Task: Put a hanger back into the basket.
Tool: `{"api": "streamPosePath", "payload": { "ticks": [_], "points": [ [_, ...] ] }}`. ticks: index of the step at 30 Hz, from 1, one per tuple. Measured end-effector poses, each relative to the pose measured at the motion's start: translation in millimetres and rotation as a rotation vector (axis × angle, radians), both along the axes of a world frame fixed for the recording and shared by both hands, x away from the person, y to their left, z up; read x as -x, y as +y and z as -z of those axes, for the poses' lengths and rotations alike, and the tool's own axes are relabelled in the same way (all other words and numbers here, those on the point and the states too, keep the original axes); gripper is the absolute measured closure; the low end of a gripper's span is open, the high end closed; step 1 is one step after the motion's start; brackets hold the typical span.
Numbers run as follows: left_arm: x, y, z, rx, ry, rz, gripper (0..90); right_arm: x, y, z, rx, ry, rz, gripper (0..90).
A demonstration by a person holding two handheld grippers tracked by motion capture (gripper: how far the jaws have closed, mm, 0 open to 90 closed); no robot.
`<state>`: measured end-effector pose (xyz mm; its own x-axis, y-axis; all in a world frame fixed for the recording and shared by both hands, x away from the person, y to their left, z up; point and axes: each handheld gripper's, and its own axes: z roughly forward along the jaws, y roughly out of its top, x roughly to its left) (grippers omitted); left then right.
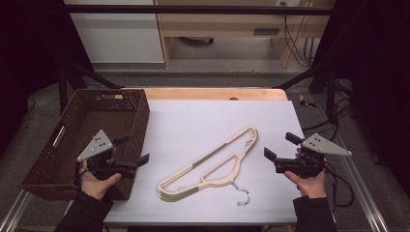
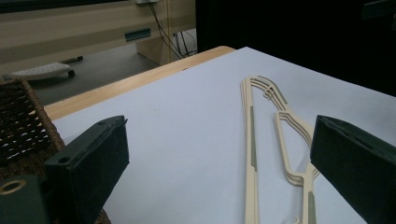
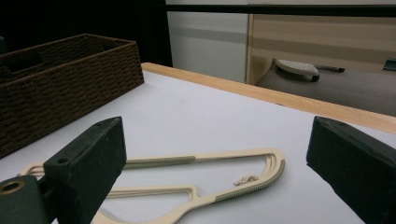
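Cream hangers point(image 1: 212, 164), perhaps three stacked, both grippers' jaws spread, no legible writing

No readable text, labels, brands or numbers are showing anywhere in these views; nothing legible on any surface.

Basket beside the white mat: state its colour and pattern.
Dark brown woven wicker basket, clearest in the right gripper view.
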<state>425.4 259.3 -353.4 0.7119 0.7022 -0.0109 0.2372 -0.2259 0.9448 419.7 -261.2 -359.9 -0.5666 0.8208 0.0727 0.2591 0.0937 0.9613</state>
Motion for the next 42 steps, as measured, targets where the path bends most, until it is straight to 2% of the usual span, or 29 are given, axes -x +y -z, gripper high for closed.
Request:
{"api": "streamPosePath", "payload": {
  "ticks": [4, 5, 12, 18, 20, 21, 22, 23, 25, 29, 30, 31, 32, 33, 34, 35, 36, 41, 42],
  "points": [
    [-0.6, -3.7, -0.3, -0.015, 0.016, 0.019, 3.8, -0.7, 0.7, 0.3, -0.003, 0.003, -0.006, 5.3],
    [0.0, -7.5, -1.1, -0.035, 0.022, 0.03, 3.9, -0.8, 1.0, 0.3, -0.007, 0.009, -0.012, 5.4],
    [1.5, -17.1, -2.0, -0.071, 0.041, 0.057, 3.9, -1.0, 3.7, 0.3, 0.0, 0.011, -0.015, 5.6],
    [5.1, -28.0, -0.8, -0.097, 0.056, 0.094, 5.1, -1.4, 10.4, 0.2, 0.033, 0.031, -0.034, 6.3],
    [5.8, -32.1, 1.2, -0.103, 0.059, 0.104, 5.3, -1.8, 14.0, -0.4, 0.046, 0.035, -0.056, 6.6],
    [6.5, -35.8, 3.5, -0.112, 0.065, 0.113, 5.3, -2.9, 19.3, -0.3, 0.07, 0.044, -0.079, 6.8],
    [6.5, -35.8, 3.5, -0.112, 0.065, 0.113, 5.3, -2.9, 19.3, -0.3, 0.07, 0.044, -0.079, 6.8],
    [7.6, -38.9, 6.0, -0.119, 0.064, 0.115, 5.3, -4.4, 26.8, 0.5, 0.108, 0.065, -0.1, 7.2],
    [7.7, -40.1, 6.8, -0.12, 0.069, 0.119, 5.3, -5.4, 31.0, 1.1, 0.125, 0.077, -0.113, 7.6],
    [8.7, -43.1, 9.7, -0.119, 0.071, 0.122, 5.4, -10.0, 51.3, 5.4, 0.203, 0.141, -0.189, 8.9],
    [8.9, -43.8, 10.3, -0.122, 0.069, 0.121, 5.5, -14.4, 64.1, 8.7, 0.25, 0.174, -0.236, 9.8],
    [9.0, -44.4, 11.0, -0.121, 0.071, 0.121, 5.5, -14.4, 64.1, 8.7, 0.25, 0.174, -0.236, 9.8],
    [9.0, -44.7, 11.6, -0.12, 0.072, 0.122, 5.5, -16.9, 69.9, 10.1, 0.277, 0.198, -0.26, 10.6],
    [9.1, -45.2, 13.0, -0.125, 0.074, 0.123, 5.5, -21.3, 81.7, 12.1, 0.343, 0.227, -0.294, 11.3],
    [9.0, -45.7, 14.2, -0.127, 0.076, 0.124, 5.5, -22.7, 86.1, 12.6, 0.364, 0.241, -0.306, 11.8],
    [9.0, -45.7, 14.2, -0.127, 0.076, 0.124, 5.5, -22.7, 86.1, 12.6, 0.364, 0.241, -0.306, 11.8],
    [8.8, -45.9, 14.7, -0.129, 0.076, 0.124, 5.5, -24.7, 93.1, 13.3, 0.391, 0.267, -0.328, 11.9],
    [7.0, -46.6, 19.1, -0.136, 0.089, 0.123, 5.4, -31.0, 118.6, 16.5, 0.494, 0.34, -0.431, 14.7],
    [7.0, -46.6, 19.1, -0.136, 0.089, 0.123, 5.4, -31.0, 118.6, 16.5, 0.494, 0.34, -0.431, 14.7]
  ]
}}
